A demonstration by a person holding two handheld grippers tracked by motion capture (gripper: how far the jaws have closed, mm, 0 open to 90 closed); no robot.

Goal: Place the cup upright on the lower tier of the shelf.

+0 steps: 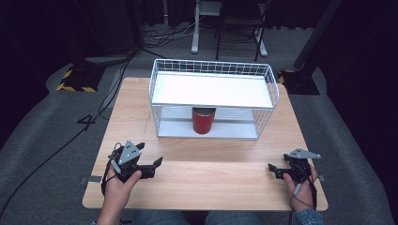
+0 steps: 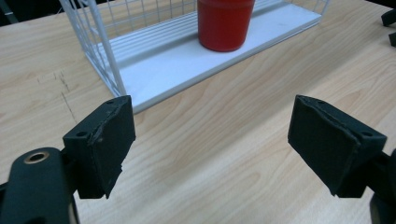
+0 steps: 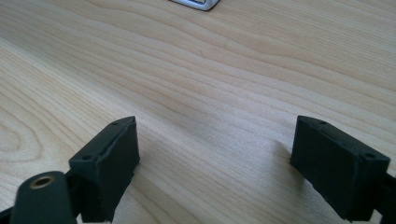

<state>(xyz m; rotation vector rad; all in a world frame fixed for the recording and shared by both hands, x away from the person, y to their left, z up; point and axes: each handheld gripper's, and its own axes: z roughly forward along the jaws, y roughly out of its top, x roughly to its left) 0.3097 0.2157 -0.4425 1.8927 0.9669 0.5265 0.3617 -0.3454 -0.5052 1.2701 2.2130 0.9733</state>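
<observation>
Red cup (image 1: 203, 120) stands upright on the lower shelf (image 1: 234, 130) of the white wire rack (image 1: 213, 68), about mid-width, close to the shelf's front edge and tucked under the upper shelf (image 1: 211, 90). The front of the rack is open, so you can come at the cup straight in from the desk's near side; the top shelf blocks any approach from above. In the left gripper view the cup (image 2: 224, 23) sits ahead of the jaws, a little right of centre, base flat on the shelf.

Rack sits toward the far edge of the desk (image 1: 141, 112), roughly centred left to right, leaving the near half bare for your hands.

Left gripper (image 1: 152, 167) rests near the near-left corner, jaws wide apart, nothing between them, pointed toward the rack, so it looks like the one lined up for the cup. Right gripper (image 1: 277, 170) rests near the near-right corner, jaws also spread, holding nothing, aimed across bare wood. Both are well apart from the cup and the rack.

Judgement: start pose, reach not yet begun.
</observation>
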